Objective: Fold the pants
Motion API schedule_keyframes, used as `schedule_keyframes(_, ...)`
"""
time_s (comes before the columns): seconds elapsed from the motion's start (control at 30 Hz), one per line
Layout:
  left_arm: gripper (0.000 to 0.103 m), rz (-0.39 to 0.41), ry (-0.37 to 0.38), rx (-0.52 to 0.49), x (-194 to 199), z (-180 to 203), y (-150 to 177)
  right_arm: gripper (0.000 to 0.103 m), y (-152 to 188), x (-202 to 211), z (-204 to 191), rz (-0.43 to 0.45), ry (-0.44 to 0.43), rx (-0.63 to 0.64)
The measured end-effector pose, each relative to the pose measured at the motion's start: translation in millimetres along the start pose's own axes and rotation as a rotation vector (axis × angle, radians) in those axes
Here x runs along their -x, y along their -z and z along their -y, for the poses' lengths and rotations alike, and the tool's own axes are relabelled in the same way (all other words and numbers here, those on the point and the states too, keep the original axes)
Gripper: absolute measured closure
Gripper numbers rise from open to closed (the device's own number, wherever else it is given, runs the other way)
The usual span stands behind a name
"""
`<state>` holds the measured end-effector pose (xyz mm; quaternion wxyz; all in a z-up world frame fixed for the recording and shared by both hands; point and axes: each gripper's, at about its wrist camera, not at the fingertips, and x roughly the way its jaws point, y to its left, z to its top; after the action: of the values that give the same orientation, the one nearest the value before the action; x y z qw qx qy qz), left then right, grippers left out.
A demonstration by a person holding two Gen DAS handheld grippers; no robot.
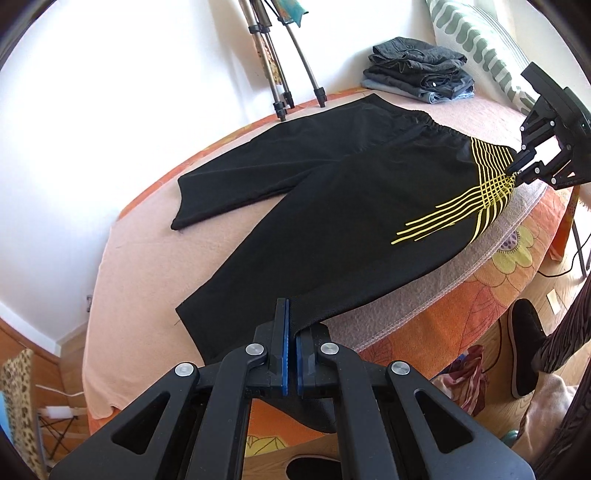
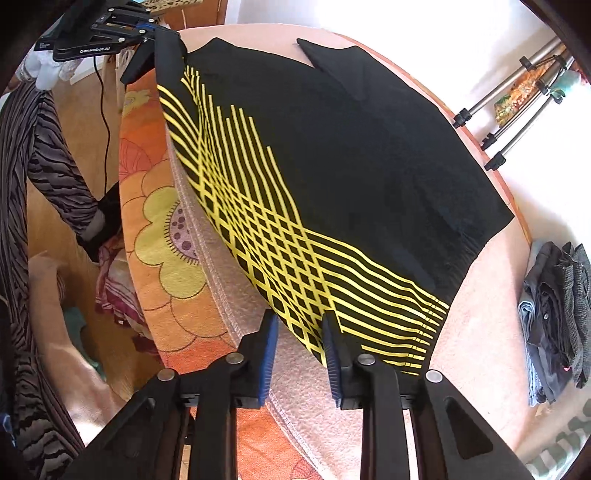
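Observation:
Black pants (image 1: 332,199) with a yellow crossing-line print lie spread flat on a pink blanket (image 1: 140,280), both legs apart. My left gripper (image 1: 291,314) is shut on the hem corner of the near leg at the bed edge. My right gripper (image 2: 300,321) is open, its fingers astride the waistband corner with the yellow print (image 2: 280,266). The right gripper also shows in the left wrist view (image 1: 517,173) at the waistband. The left gripper shows in the right wrist view (image 2: 147,33) at the far hem.
A stack of folded dark clothes (image 1: 421,70) sits at the far end of the bed, next to a patterned pillow (image 1: 476,40). Tripod legs (image 1: 284,62) stand by the wall. An orange floral sheet (image 2: 155,229) hangs at the bed edge. A slippered foot (image 1: 524,343) is on the floor.

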<state>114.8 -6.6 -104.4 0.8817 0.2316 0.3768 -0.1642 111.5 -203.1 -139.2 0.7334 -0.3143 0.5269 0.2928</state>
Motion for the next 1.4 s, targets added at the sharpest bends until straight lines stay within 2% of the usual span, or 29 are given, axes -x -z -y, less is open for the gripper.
schedule_keyframes(0.03,0.102,0.005,-0.006,-0.004,-0.4,-1.4,-2.2,0.1,-2.3,1.5,4.0,0.008,0.017,-0.01)
schedule_keyframes(0.13,0.102,0.02,-0.012,0.002,-2.7,-9.8,-10.9,0.103,-10.6,12.0,16.6,0.055,0.054,-0.053)
schedule_keyframes(0.53,0.102,0.107,-0.045,0.013,-23.1,-60.8,-64.7,0.103,-67.2,24.6,71.2,0.137,0.213,-0.106)
schedule_keyframes(0.8,0.102,0.115,-0.049,0.021,-62.8,-95.6,-96.2,0.103,-107.7,10.5,119.9,0.15,0.285,-0.123)
schedule_keyframes(1.13,0.102,0.056,-0.024,0.069,-131.1,-135.0,-137.5,0.103,-146.1,-42.8,178.7,0.111,0.281,-0.136)
schedule_keyframes(1.4,0.102,-0.007,-0.018,0.072,-177.3,-147.8,-170.7,0.103,-166.3,-75.1,233.5,0.101,0.214,-0.216)
